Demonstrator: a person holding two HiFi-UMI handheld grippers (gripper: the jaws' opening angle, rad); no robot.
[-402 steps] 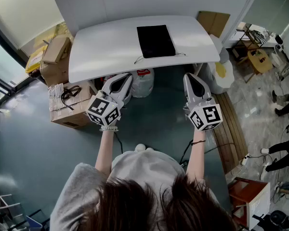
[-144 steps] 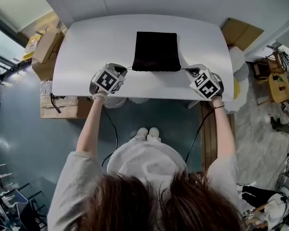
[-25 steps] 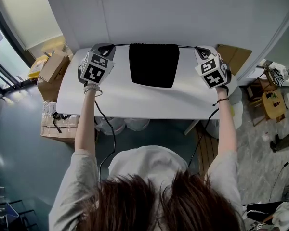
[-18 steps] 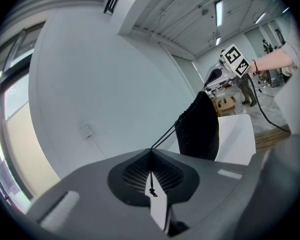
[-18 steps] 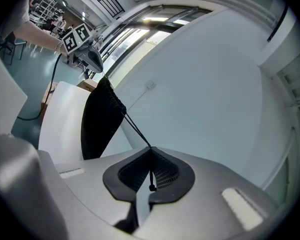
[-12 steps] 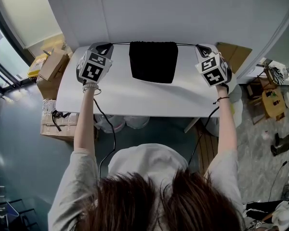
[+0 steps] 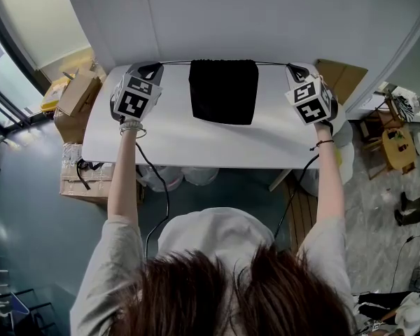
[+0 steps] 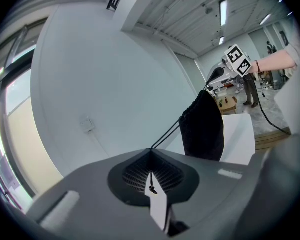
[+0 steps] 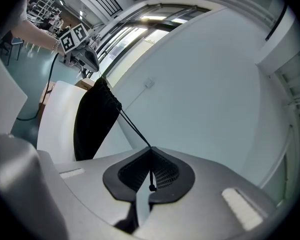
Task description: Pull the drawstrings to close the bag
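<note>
Head view: the black bag (image 7: 224, 91) sits top centre, at the far edge of the white table (image 7: 196, 145). The left drawstring (image 7: 175, 63) runs taut to the left tongs (image 7: 148, 66), and the right drawstring (image 7: 271, 64) to the right tongs (image 7: 295, 67).

Left gripper view: the left tongs are clamped tight on the left drawstring, which leads to the bag's gathered mouth, right of centre.

Right gripper view: the right tongs pinch the right drawstring, with the bag at left.

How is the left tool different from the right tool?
The left tool holds the left string, stretched out from the bag's left side; the right tool holds the right string on its right side. The left cube shows a different black-and-white pattern from the right cube. Both tools are shut on a tight string, level with the bag's top.
</note>
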